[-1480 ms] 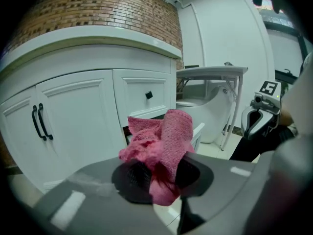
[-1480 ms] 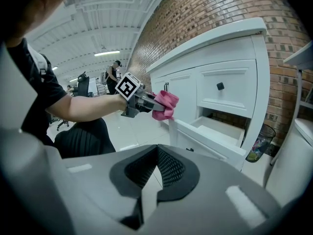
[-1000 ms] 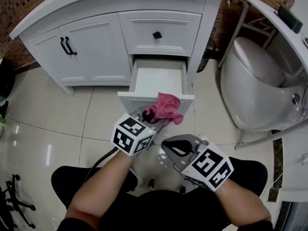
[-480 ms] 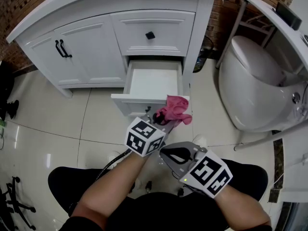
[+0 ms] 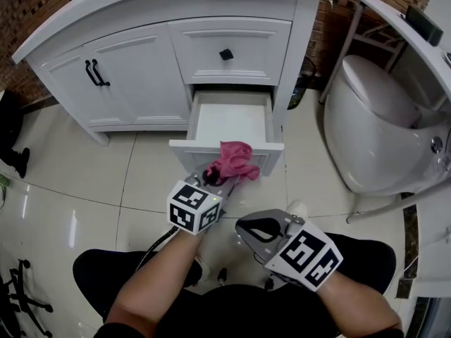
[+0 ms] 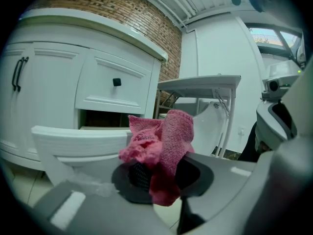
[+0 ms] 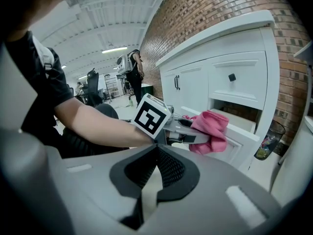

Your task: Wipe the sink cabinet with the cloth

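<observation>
OK, status. Left gripper point(image 5: 213, 174) fingers are clamped on the pink cloth point(image 5: 236, 159). The left gripper view shows it clearly: the cloth point(image 6: 164, 146) is bunched between the 2 black pads and sticks up above them.

The cloth sits at the top edge of the open lower drawer's front panel point(image 5: 184, 148) on the white sink cabinet point(image 5: 141, 69). From the head view it overlaps that edge. From the right gripper view the cloth point(image 7: 210, 129) hangs down against the panel face, and the left gripper point(image 7: 188, 131) is seen side-on with its marker cube point(image 7: 149, 116).

Right gripper point(image 5: 255, 227) is held back, near the person's lap and well apart from the cabinet. Its own view shows the fingers point(image 7: 168, 168) pressed together with nothing between them.

Only the head view shows the drawer's bare inside point(image 5: 229, 118), the 2 black door handles point(image 5: 96, 69) and the toilet point(image 5: 373, 132) to the right. The upper drawer knob point(image 5: 225, 53) shows in all 3 views. Only the right gripper view shows the long hall behind, with people standing far off. The brick wall point(image 6: 146, 18) is clearest in the gripper views.

Writing: faint lettering on a cloth fold in the left gripper view, too blurred to read. The cubes carry black-and-white square patterns only.
</observation>
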Demonstrator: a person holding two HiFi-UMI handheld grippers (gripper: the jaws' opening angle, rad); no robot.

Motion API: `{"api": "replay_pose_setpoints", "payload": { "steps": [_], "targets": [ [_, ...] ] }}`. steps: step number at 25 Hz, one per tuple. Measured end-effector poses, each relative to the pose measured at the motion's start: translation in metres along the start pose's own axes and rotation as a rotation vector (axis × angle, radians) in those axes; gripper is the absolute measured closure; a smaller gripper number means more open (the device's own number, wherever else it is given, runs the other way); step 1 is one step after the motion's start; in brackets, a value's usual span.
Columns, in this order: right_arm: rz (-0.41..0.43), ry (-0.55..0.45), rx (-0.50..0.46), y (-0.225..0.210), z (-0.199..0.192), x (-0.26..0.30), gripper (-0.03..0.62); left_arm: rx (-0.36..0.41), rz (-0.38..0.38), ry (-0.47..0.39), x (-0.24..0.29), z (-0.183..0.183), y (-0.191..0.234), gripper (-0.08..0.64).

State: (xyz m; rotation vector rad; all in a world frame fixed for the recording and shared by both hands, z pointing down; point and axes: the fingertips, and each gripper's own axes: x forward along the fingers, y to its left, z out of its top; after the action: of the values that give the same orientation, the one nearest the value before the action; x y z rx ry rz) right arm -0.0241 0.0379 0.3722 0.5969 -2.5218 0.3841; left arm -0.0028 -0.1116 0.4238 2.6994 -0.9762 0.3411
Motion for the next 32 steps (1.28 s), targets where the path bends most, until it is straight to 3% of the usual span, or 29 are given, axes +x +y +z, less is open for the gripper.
{"api": "replay_pose_setpoints", "payload": {
  "steps": [16, 32],
  "targets": [
    [0.011, 0.056, -0.023, 0.004, -0.001, 0.025, 0.586, -0.093, 0.244, -0.055, -0.079, -0.028, 0.101, 0.466],
    [-0.013, 0.057, -0.023, -0.001, -0.005, 0.021, 0.586, -0.099, 0.294, -0.062, -0.089, -0.047, 0.110, 0.466]
  ]
}}
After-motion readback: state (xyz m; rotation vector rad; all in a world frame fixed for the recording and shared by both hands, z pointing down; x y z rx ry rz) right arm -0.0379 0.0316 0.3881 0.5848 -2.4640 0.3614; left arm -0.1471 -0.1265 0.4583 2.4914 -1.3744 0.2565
